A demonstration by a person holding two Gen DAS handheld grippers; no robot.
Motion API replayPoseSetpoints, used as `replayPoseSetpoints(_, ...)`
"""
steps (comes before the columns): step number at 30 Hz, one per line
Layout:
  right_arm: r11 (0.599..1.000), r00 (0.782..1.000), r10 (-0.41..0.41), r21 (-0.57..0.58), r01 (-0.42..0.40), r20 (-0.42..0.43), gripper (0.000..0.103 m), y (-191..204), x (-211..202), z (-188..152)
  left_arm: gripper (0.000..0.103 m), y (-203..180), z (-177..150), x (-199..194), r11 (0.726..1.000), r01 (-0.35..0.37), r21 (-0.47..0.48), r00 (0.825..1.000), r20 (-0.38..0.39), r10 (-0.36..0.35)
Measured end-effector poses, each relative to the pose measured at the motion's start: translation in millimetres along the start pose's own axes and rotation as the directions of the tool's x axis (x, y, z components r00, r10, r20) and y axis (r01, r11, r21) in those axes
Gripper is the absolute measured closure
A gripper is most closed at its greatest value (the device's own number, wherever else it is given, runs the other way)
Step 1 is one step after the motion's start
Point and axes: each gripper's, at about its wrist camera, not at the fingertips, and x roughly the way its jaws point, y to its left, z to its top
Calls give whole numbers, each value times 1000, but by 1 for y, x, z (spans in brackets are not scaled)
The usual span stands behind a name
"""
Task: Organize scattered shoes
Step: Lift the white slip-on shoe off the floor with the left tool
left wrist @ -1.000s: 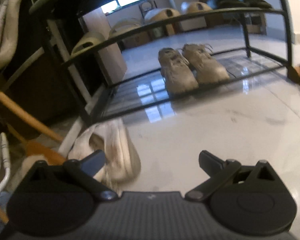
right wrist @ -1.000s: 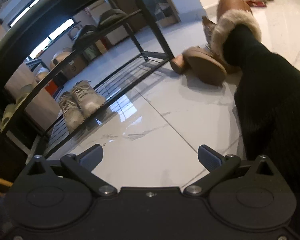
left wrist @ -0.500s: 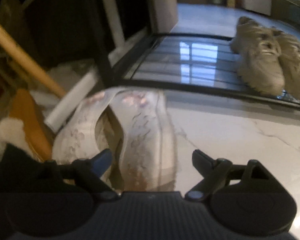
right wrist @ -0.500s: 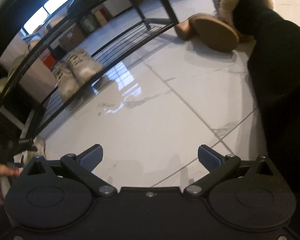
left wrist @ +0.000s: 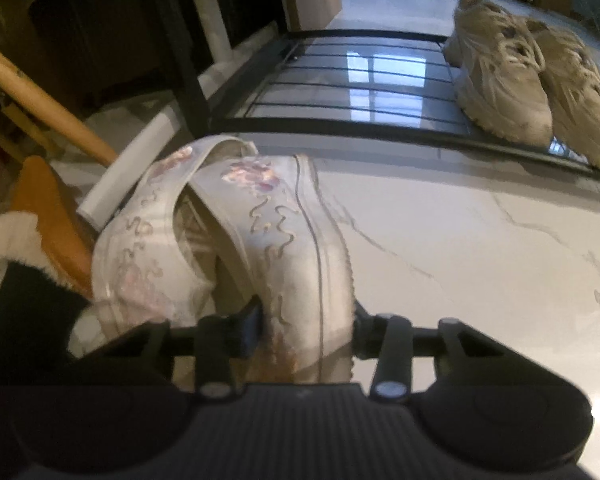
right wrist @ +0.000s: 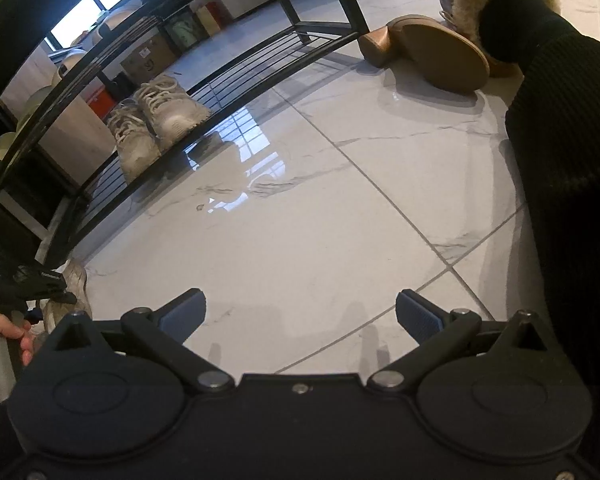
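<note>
one beige lace-up sneaker pair (left wrist: 528,76) sits on the black wire rack (left wrist: 340,80); left claw (left wrist: 306,328) clamped on a pale embroidered shoe (left wrist: 284,240), right claw (right wrist: 300,312) apart, empty.

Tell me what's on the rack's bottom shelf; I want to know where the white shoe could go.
On the bottom shelf stands a pair of beige sneakers, side by side at its right. Left of them only bare bars show. The shelf's far right end is outside this view.

Window glare gleams on the glossy floor (right wrist: 236,200); left view dim and soft, edges fisheye-bent.
</note>
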Motion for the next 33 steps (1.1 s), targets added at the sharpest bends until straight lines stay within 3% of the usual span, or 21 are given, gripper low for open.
replayPoseSetpoints(6, 998, 999, -35, 42, 35, 5, 0, -6, 3, 2, 65, -25, -58, -48, 996, 72, 44, 997, -3, -72)
replayPoseSetpoints(12, 994, 998, -57, 95, 54, 23, 0, -16, -2, 4, 65, -54, -131, -103, 979, 186, 88, 982, -22, -185)
replayPoseSetpoints(18, 992, 999, -43, 120, 39, 32, 0, -22, -6, 5, 65, -74, -175, -136, 956, 254, 147, 967, -42, -250)
replayPoseSetpoints(33, 990, 999, -25, 138, 19, 35, 0, -24, -9, 8, 64, -77, -183, -141, 952, 243, 187, 970, -46, -239)
